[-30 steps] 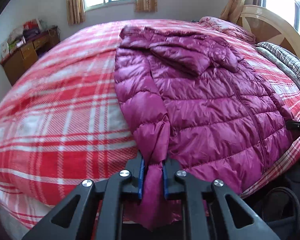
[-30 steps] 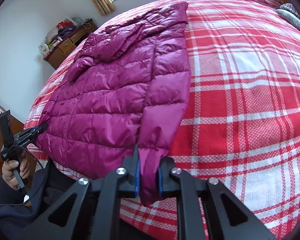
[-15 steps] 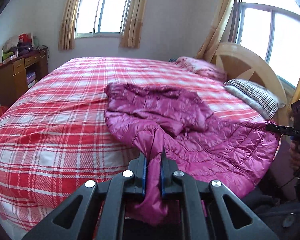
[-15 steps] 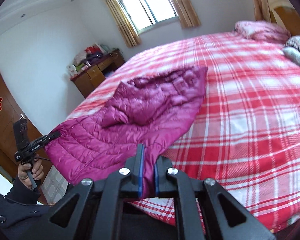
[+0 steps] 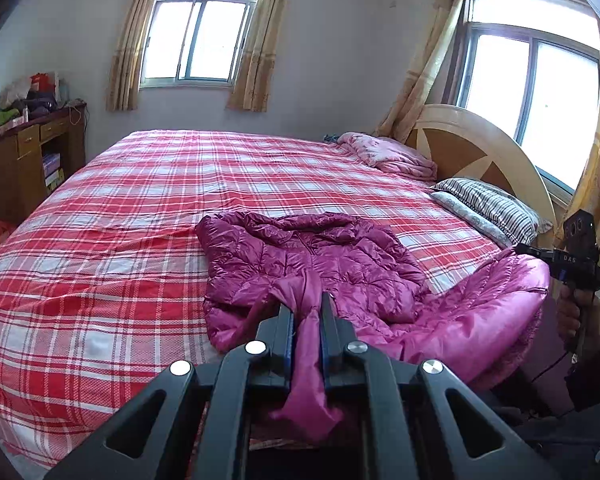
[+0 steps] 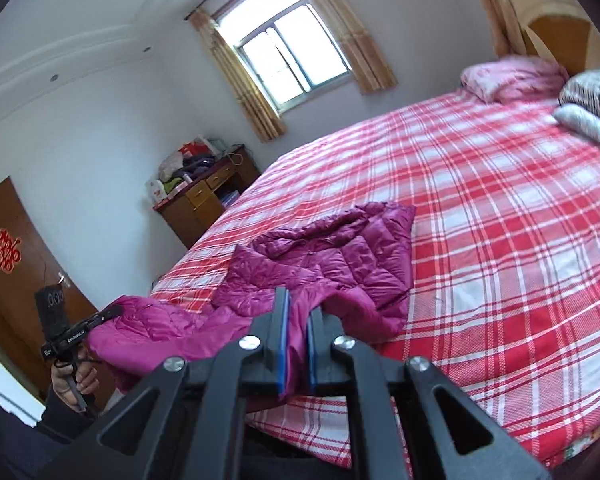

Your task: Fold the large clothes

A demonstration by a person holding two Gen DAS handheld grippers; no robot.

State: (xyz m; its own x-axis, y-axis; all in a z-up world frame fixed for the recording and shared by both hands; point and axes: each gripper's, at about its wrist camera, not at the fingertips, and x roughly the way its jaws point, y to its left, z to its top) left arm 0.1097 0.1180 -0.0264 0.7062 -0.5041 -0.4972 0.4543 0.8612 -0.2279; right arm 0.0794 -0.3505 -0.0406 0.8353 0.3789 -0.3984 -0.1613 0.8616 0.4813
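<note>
A magenta quilted puffer jacket (image 5: 332, 264) lies on the red plaid bed (image 5: 120, 264), its near end lifted off the sheet. My left gripper (image 5: 306, 308) is shut on a fold of the jacket's near edge, with cloth hanging out below its jaws. In the right wrist view the same jacket (image 6: 340, 256) stretches away, and my right gripper (image 6: 298, 308) is shut on another fold of its near edge. Between the two grips the raised hem sags, showing pink lining (image 5: 480, 312). The hood end rests on the bed.
A wooden headboard (image 5: 472, 148), a striped pillow (image 5: 488, 204) and a folded pink blanket (image 5: 388, 156) sit at the bed's head. A cluttered wooden desk (image 5: 24, 160) stands against the far-left wall. A hand holding the other gripper (image 5: 576, 268) is at the right; a brown door (image 6: 8, 264) is left.
Both grippers have risen with the jacket's near edge held, lifting it off the bed. The views have tilted up from the bedspread to the windows and walls. The jacket has bunched toward the far end.
</note>
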